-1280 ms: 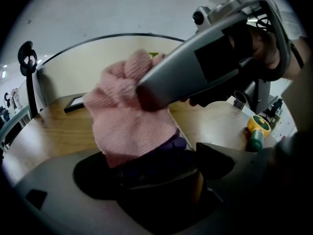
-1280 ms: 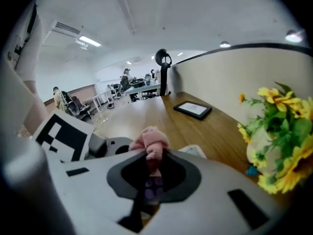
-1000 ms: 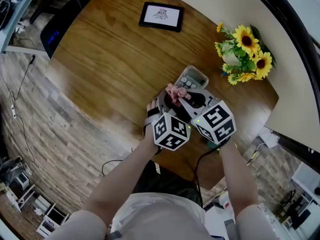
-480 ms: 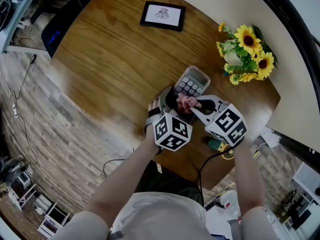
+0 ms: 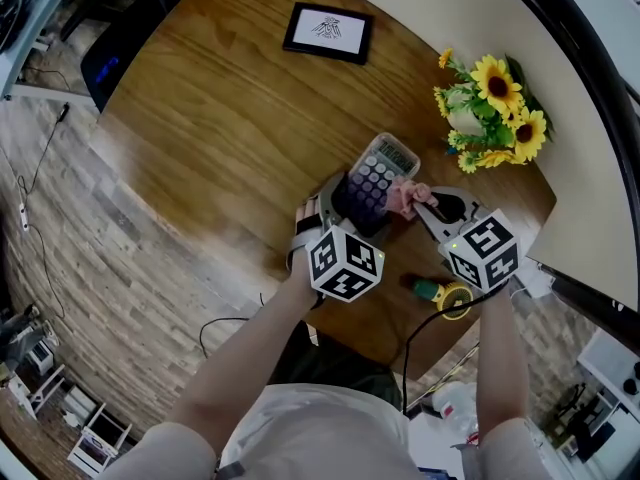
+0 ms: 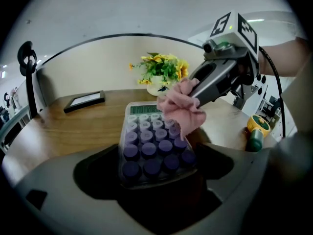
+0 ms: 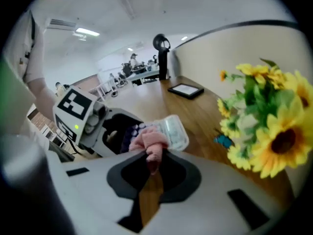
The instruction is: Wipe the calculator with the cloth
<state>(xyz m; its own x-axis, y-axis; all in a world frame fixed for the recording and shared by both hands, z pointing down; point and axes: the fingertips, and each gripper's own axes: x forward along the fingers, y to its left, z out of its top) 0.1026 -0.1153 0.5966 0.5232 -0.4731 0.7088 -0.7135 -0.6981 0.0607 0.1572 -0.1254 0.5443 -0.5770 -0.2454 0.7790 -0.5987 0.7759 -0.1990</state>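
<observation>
A calculator (image 5: 375,181) with purple and white keys is held above the wooden table (image 5: 230,118), its near end clamped in my left gripper (image 5: 335,206). The left gripper view shows the calculator (image 6: 151,143) sticking out between the jaws. My right gripper (image 5: 418,206) is shut on a bunched pink cloth (image 5: 405,198). That cloth (image 6: 182,110) rests against the calculator's right edge and the keys on that side. In the right gripper view the pink cloth (image 7: 148,143) is pinched at the jaw tips, with the calculator (image 7: 168,131) just behind it.
A bunch of sunflowers (image 5: 490,113) stands at the table's right edge, close to my right gripper. A black-framed picture (image 5: 327,32) lies at the far side. A small yellow and green object (image 5: 443,293) sits near the front edge. Wood floor surrounds the table.
My right gripper has drawn the pink cloth rightward, from the calculator's middle keys to its right edge. The left gripper and calculator have stayed nearly still.
</observation>
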